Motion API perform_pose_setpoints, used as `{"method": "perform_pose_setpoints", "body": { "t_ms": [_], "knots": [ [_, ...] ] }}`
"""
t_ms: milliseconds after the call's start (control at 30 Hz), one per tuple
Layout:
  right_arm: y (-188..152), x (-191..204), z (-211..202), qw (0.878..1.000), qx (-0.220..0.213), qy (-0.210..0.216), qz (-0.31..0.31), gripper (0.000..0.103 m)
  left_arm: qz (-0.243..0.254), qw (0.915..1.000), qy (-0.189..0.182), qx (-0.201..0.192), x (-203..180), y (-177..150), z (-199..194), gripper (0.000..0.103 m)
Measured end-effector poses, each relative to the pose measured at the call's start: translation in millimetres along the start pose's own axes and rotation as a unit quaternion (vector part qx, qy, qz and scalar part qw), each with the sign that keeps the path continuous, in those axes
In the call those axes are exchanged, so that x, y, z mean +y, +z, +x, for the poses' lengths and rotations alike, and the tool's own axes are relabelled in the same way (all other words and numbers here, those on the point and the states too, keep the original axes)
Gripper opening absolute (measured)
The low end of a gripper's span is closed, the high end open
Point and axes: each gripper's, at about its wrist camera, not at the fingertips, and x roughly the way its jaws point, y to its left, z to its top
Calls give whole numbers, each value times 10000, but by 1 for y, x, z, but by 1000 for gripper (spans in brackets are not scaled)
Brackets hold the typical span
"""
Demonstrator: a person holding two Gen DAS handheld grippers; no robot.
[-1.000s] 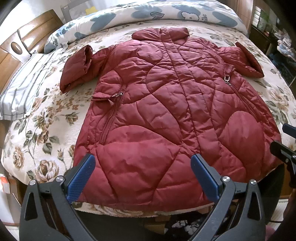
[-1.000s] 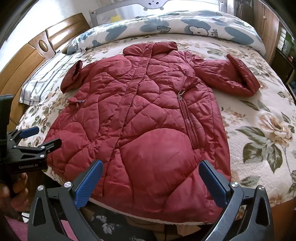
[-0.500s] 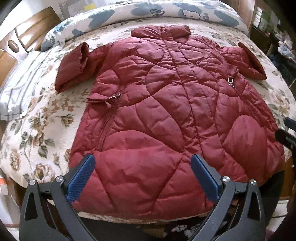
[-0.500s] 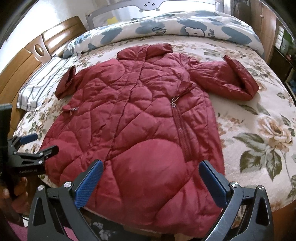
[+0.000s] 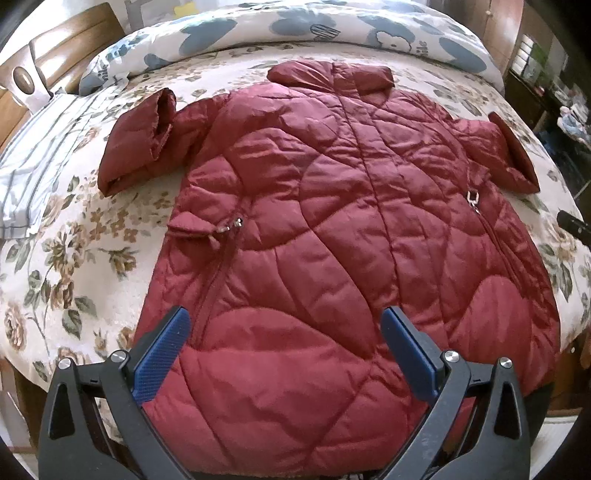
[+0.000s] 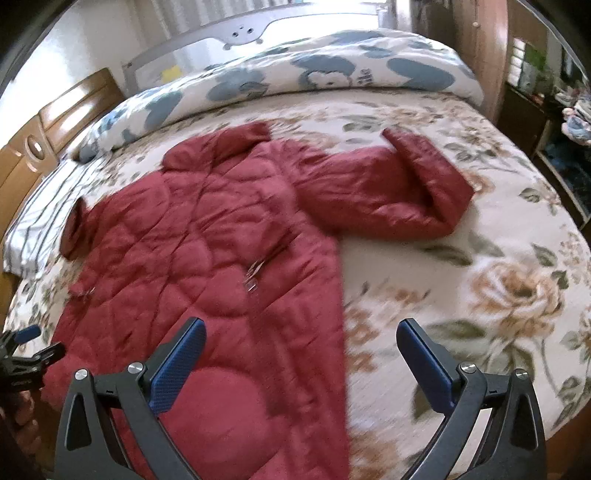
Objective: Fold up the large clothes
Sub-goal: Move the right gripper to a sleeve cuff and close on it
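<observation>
Left wrist view. Left gripper (image 5: 282,347) spread wide, blue-padded fingers (image 5: 162,354) clear of any fabric, nothing pinched. Positioned over the hem end of a dark red quilted coat (image 5: 332,229). Coat laid flat, front up, on a floral bedspread (image 5: 66,251), collar (image 5: 328,74) pointing away from the camera toward a rolled blue-and-white duvet (image 5: 295,29). Hem overhanging the near edge of the bed. Sleeve (image 5: 140,147) on the picture's left folded back on itself, cuff doubled over, lying beside the body of the coat. Sleeve on the picture's right (image 5: 506,155) bent likewise, cuff end turned outward. Two pocket zips visible, one on each side, metal pulls (image 5: 472,197) exposed. Striped pillow (image 5: 29,177) at the far left, against a wooden headboard (image 5: 55,55). Dark tip of the other tool (image 5: 574,229) at the right edge.

Right wrist view, blurred. Right gripper (image 6: 301,350) spread wide, empty, fingers (image 6: 424,365) apart. One finger over the coat's lower panel (image 6: 221,369), the other over bare bedspread (image 6: 498,295); side edge of the coat running between them. Right-hand sleeve (image 6: 388,192) stretched sideways, bent at the cuff. Collar (image 6: 218,144) near the duvet (image 6: 332,70). Grey bed rail (image 6: 240,33) behind the duvet. Left gripper (image 6: 29,347) visible at the picture's left edge, beside the coat's hem corner, held by a hand (image 6: 22,410).
</observation>
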Motion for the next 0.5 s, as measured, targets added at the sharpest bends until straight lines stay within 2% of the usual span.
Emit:
{"method": "perform_pose_setpoints", "body": {
  "t_ms": [133, 367, 500],
  "knots": [
    [19, -21, 8, 9994, -85, -343, -30, 103, -39, 9996, 89, -282, 6, 11, 1, 103],
    [61, -77, 43, 9971, -210, -661, 309, 102, -126, 9989, 124, -441, 11, 32, 8, 103],
    [88, -112, 71, 9938, -227, -939, 545, 87, -141, 9990, 96, -405, 12, 41, 13, 103]
  ]
}}
